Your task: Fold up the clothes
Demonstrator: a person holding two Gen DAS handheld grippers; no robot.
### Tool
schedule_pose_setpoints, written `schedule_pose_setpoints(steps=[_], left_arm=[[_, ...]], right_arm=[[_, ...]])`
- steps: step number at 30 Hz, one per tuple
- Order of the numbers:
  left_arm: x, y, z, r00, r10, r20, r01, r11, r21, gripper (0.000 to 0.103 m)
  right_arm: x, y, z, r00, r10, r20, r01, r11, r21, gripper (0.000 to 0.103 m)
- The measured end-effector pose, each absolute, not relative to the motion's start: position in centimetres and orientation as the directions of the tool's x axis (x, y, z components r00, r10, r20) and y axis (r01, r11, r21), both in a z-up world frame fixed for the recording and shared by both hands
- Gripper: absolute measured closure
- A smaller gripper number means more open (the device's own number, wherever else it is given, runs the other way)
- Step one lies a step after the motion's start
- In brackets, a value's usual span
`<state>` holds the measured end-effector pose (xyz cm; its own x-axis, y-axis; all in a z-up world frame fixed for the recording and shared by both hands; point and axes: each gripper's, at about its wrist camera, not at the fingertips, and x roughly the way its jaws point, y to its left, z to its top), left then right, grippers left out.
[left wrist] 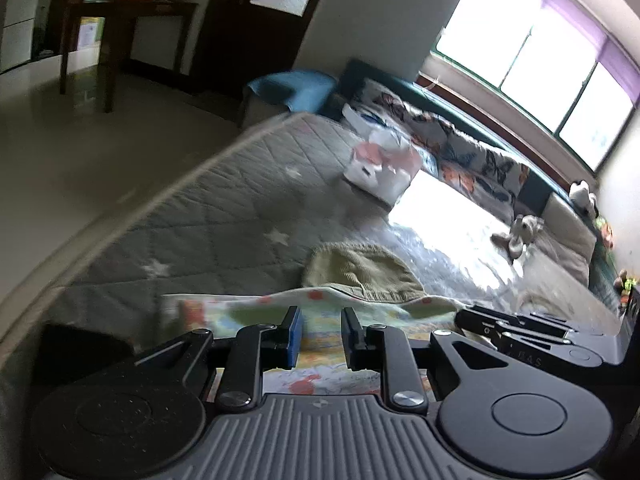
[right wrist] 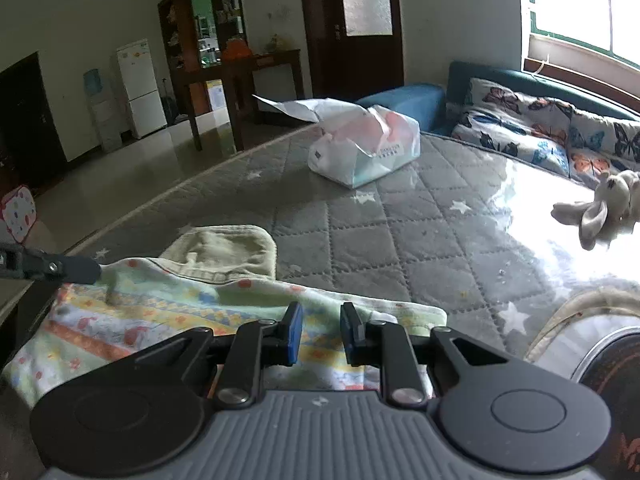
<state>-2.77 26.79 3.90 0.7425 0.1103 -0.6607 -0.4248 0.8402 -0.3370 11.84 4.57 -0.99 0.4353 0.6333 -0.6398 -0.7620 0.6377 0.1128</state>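
On the near edge of the grey quilt (right wrist: 400,216) lies the patterned cloth (right wrist: 168,320), partly over a green garment (right wrist: 228,248). Left gripper (left wrist: 320,336) and right gripper (right wrist: 320,332) hover above it, jaws apart, holding nothing.

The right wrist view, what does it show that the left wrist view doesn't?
Only the right wrist view shows the white fridge and the water dispenser across the room. Only the left wrist view shows the whole window and the toys by the far wall. Both show the patterned garment under a green one on the grey quilt, the white bag, butterfly cushions and a plush rabbit. Nothing sits between either pair of fingers.
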Motion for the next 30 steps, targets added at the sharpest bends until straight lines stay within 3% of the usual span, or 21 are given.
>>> schedule_pose_setpoints(steps=[15, 30], left_arm=[[-0.8, 27.6, 1.9, 0.702, 0.108, -0.704, -0.455, 0.828, -0.327, 0.080], [-1.7, 25.4, 3.9, 0.743, 0.091, -0.663, -0.407, 0.848, -0.340, 0.080]], right_arm=[[12.1, 6.7, -1.4, 0.414, 0.646, -0.642, -0.782, 0.613, 0.113, 0.075], [10.3, 4.0, 0.2, 0.383, 0.636, -0.670, -0.839, 0.543, 0.037, 0.075]])
